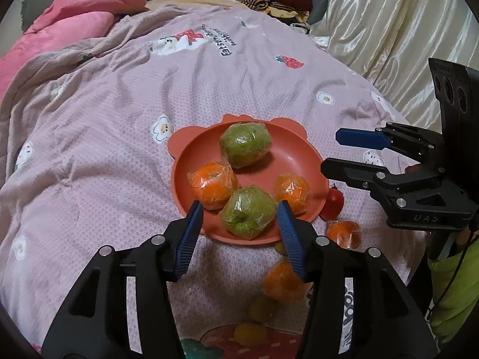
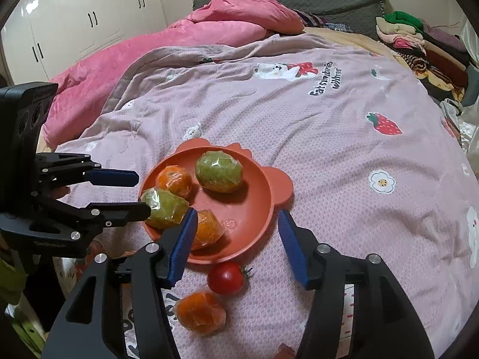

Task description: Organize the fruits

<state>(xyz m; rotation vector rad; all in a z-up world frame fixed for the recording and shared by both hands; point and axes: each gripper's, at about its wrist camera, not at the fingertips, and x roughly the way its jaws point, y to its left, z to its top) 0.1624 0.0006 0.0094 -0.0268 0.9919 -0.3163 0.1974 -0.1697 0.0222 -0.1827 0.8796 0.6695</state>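
Observation:
An orange-red plate [image 1: 299, 161] [image 2: 254, 203] lies on the bed and holds two green wrapped fruits and two wrapped oranges. My left gripper [image 1: 239, 206] [image 2: 140, 194] stands open around the nearer green fruit [image 1: 248, 212] [image 2: 164, 208]; its pads sit close beside the fruit without pressing it. My right gripper [image 2: 236, 214] [image 1: 332, 155] is open over the plate's near side, with nothing between its fingers. A wrapped orange [image 2: 206, 230] on the plate lies by its left finger. Off the plate lie a cherry tomato [image 2: 226, 278] [image 1: 333, 203] and a wrapped orange [image 2: 200, 314] [image 1: 344, 233].
Another wrapped orange [image 1: 283, 281] and blurred yellowish round things [image 1: 263, 308] lie on the printed bedspread [image 1: 119, 149] near me. A pink duvet [image 2: 179, 42] and folded clothes [image 2: 419, 39] are at the far end. A satin curtain [image 1: 389, 30] hangs on the right.

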